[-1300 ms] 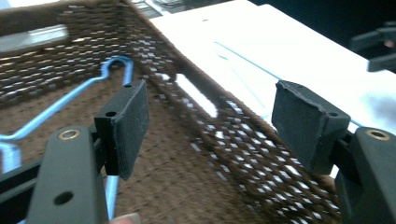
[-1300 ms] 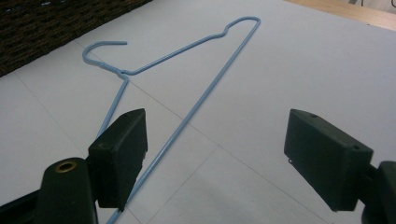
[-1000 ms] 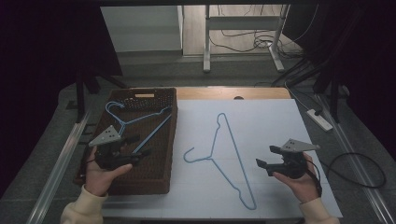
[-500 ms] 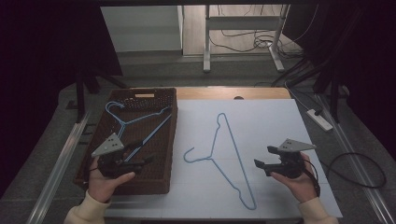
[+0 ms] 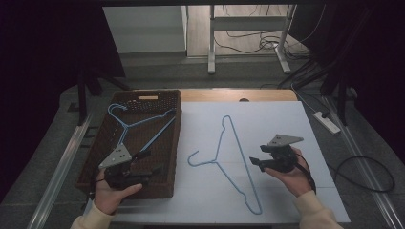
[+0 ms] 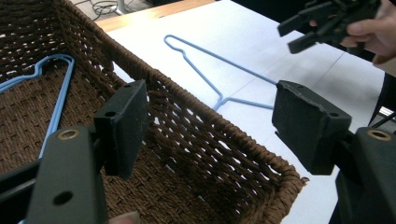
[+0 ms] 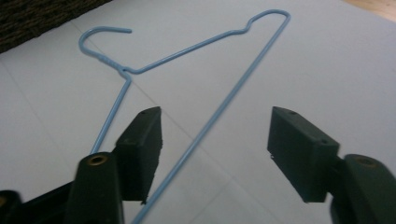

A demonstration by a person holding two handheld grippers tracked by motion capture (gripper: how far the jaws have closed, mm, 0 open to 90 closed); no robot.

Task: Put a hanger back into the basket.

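Blue wire hanger (image 5: 229, 160) found flat on the white sheet of the bench (image 5: 282, 119), hook toward the basket, long bar running just ahead of the right gripper (image 5: 258, 162) and passing between its fingers (image 7: 140, 149) in the right gripper view. Right fingers apart with nothing pressed between them, having just been closing, judged as lining up for a pinch on the bar. Left gripper (image 5: 145, 164) held over the near end of the wicker basket (image 5: 165, 188), fingers (image 6: 123, 126) wide and empty, straddling the basket rim in the left gripper view. Second blue hanger (image 5: 131, 126) lying inside the basket beyond the left fingers, untouched. Left hand likely parked clear so the right can work the hanger alone.
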